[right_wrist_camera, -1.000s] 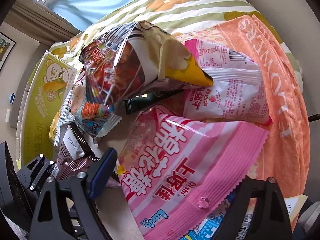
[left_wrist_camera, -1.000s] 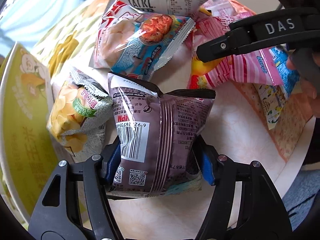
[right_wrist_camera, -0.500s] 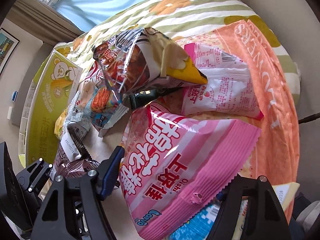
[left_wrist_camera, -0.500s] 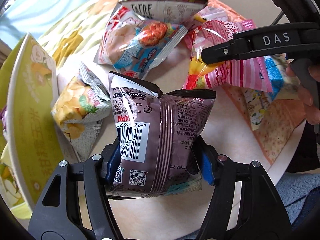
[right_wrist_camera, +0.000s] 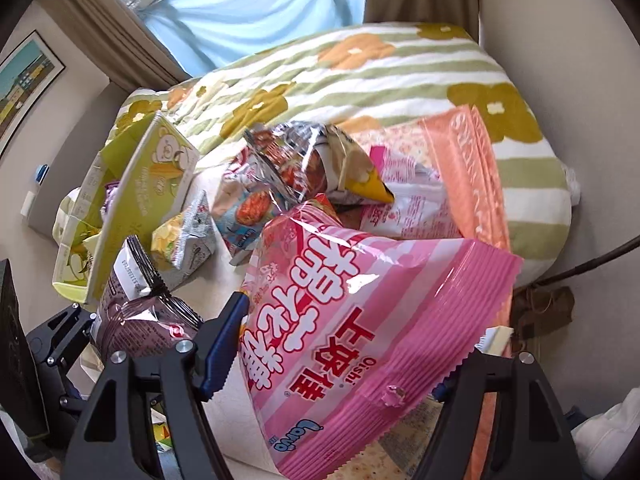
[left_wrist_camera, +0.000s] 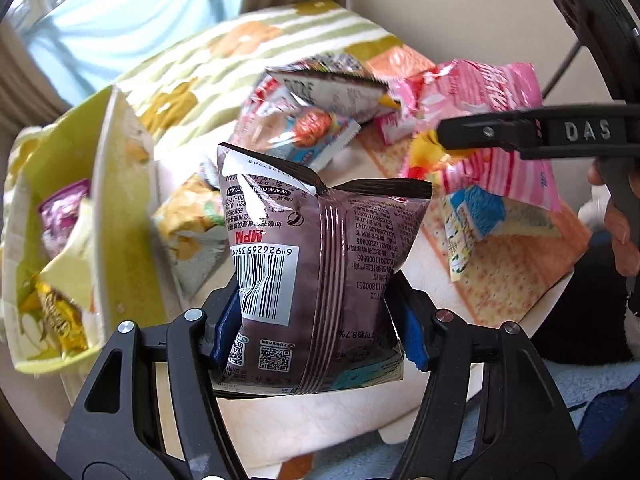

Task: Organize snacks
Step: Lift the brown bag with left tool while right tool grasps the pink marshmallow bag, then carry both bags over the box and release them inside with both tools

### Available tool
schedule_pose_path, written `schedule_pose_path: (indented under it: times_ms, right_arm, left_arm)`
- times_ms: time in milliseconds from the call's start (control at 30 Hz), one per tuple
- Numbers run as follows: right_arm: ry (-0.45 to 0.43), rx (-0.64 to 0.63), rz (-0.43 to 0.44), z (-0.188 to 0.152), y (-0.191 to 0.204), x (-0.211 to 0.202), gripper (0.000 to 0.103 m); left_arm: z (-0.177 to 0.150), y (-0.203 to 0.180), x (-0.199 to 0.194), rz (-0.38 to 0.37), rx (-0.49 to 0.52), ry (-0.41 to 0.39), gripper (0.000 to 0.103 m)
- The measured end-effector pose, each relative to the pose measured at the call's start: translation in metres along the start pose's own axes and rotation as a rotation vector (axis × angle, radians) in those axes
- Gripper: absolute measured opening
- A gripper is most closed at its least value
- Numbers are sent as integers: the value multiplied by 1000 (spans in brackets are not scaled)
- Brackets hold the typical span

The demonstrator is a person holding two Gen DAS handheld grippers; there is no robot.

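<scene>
Above the white tabletop (left_wrist_camera: 424, 256), left gripper (left_wrist_camera: 316, 332) clamps the brown snack bag (left_wrist_camera: 324, 264) between its blue pads, bag lifted clear of the table. Right gripper (right_wrist_camera: 340, 364) pinches the pink striped bag (right_wrist_camera: 360, 320), also raised. Remaining packets (right_wrist_camera: 280, 184) lie piled against the flowered pillow (right_wrist_camera: 400, 76). Green carton (left_wrist_camera: 116, 216) stands at left, some snacks inside it.

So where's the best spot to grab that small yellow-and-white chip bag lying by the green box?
Probably the crimped top seam of the yellow-and-white chip bag, coming from above. It lies tilted beside the green box, its puffy body likely to slip, while the flat seam sticks up clear of neighbouring packets.
</scene>
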State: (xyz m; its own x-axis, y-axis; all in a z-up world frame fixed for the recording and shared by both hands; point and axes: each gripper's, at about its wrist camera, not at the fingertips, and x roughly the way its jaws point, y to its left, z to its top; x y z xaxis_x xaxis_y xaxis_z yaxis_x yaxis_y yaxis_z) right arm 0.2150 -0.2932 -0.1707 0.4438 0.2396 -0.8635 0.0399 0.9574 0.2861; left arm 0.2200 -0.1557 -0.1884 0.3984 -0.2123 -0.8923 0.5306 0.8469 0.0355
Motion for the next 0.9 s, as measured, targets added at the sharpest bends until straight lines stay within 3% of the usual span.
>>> schedule_pose_path:
  times_ms: [367,567,900]
  right_arm:
    - [-103,-169,32,16,59,-39,70]
    - [-156,-246,64,43,122,-43,70]
    - [-179,-262,108,98,228,-3,70]
  left_arm:
    - [1,45,-76,120,-83,-154,62]
    - [5,109,-103,164,-122,-213,62]
    - [15,248,-115,225,-147,-205,62]
